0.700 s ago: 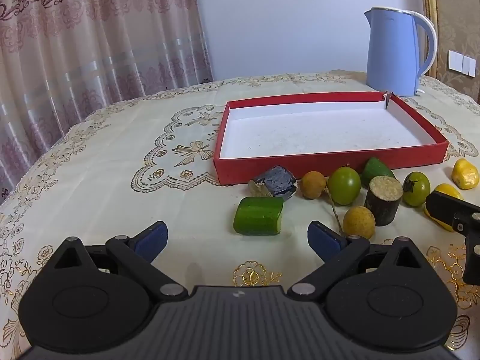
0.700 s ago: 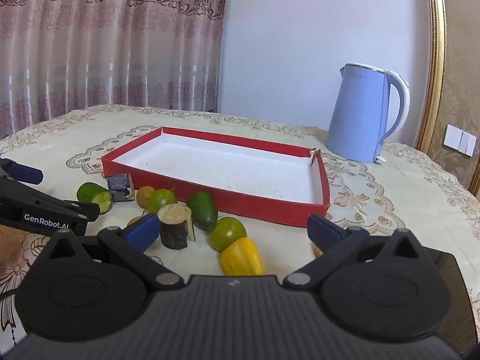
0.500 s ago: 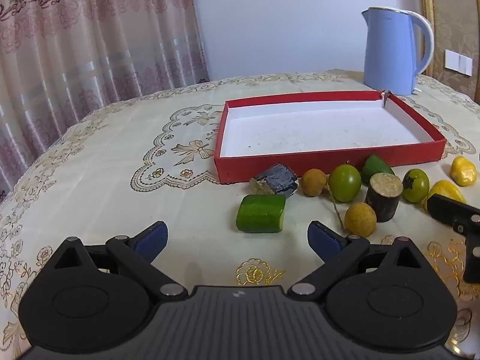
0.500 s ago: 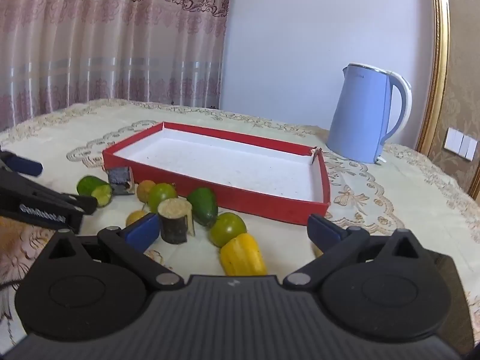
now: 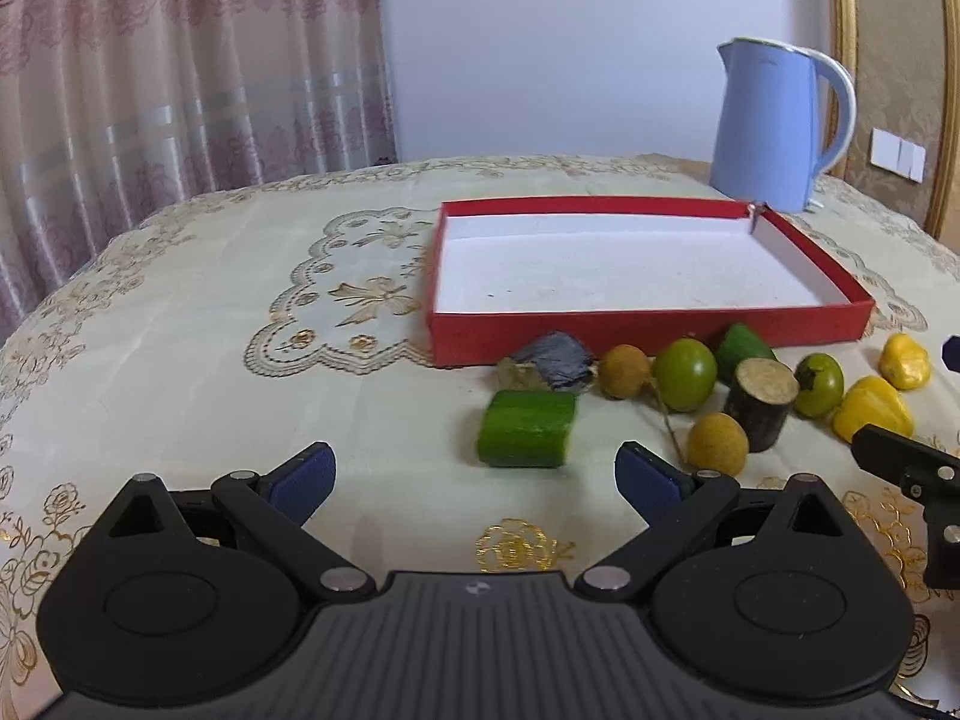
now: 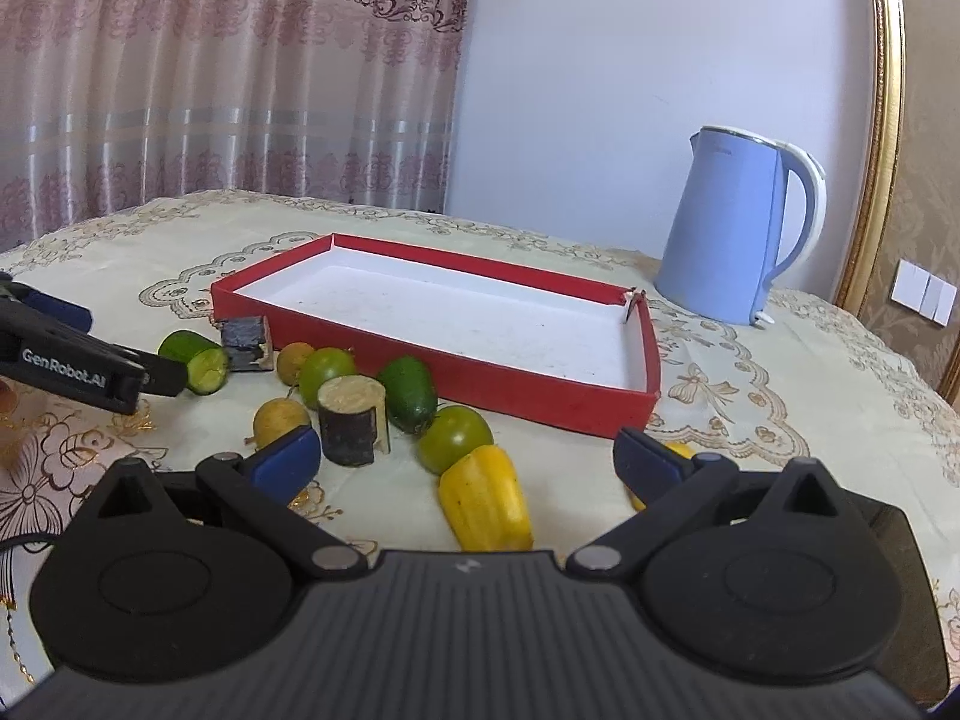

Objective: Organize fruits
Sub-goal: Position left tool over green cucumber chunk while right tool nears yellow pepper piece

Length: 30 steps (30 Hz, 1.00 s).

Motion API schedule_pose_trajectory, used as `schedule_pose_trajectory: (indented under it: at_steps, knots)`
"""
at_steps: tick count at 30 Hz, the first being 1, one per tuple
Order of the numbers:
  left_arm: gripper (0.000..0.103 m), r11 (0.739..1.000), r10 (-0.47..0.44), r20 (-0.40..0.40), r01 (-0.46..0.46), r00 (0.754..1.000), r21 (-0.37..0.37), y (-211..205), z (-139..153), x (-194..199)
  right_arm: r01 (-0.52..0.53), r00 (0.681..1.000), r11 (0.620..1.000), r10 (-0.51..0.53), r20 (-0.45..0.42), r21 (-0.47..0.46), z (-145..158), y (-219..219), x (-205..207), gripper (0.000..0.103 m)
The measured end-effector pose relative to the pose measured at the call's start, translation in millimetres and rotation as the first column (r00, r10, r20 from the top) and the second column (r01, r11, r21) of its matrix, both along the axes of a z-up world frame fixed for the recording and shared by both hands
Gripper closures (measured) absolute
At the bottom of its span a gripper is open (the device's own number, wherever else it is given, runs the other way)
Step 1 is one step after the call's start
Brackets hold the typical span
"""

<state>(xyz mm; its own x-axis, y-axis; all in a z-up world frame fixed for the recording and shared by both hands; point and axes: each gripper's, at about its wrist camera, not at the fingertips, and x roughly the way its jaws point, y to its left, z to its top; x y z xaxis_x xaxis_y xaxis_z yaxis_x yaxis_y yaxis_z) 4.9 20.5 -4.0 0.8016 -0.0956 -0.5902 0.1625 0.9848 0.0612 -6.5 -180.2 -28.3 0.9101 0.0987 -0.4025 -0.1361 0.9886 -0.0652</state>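
A shallow red tray point(image 5: 648, 327) point(image 6: 540, 399) with a white floor lies on the tablecloth, nothing in it. Along its near side lie several fruits: a green cucumber piece point(image 5: 527, 428) point(image 6: 198, 362), a dark cut chunk point(image 5: 555, 360), brown round fruits point(image 5: 717, 443), green round fruits point(image 5: 685, 373) point(image 6: 454, 437), a dark stub point(image 5: 759, 393) point(image 6: 351, 420) and yellow pieces point(image 5: 873, 411) point(image 6: 485, 495). My left gripper point(image 5: 474, 474) is open and empty, just short of the cucumber. My right gripper point(image 6: 465, 459) is open and empty, with the yellow piece between its fingers.
A blue electric kettle point(image 5: 774, 120) point(image 6: 741, 222) stands behind the tray's far right corner. Curtains hang behind the table on the left. The left gripper point(image 6: 72, 360) shows at the left of the right wrist view, beside the cucumber.
Both grippers have dropped a little and eased closer to the fruits. The fruits and tray have not moved. Both stay open.
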Motion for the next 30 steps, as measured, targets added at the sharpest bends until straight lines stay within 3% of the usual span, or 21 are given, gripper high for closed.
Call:
schedule_pose_trajectory:
  at_steps: [6, 10, 21, 30]
  knots:
    - [0.003, 0.999, -0.011, 0.001, 0.011, 1.0, 0.038, -13, -5, 3, 0.012, 1.0, 1.0, -0.012, -0.023, -0.015, -4, -3, -1, 0.0]
    - [0.003, 1.0, -0.002, -0.018, 0.002, 1.0, 0.014, -10, -7, 8, 0.028, 1.0, 1.0, -0.029, 0.008, 0.002, -5, -8, -2, 0.0]
    - [0.003, 0.998, 0.056, -0.044, -0.055, 0.997, 0.031, -3, -14, 22, 0.044, 0.999, 0.999, -0.044, 0.001, 0.013, -10, -10, 5, 0.002]
    - [0.003, 0.996, 0.05, -0.005, -0.05, 0.999, 0.075, -12, -17, 21, 0.047, 0.999, 0.998, -0.047, -0.002, 0.052, -11, -17, 6, 0.007]
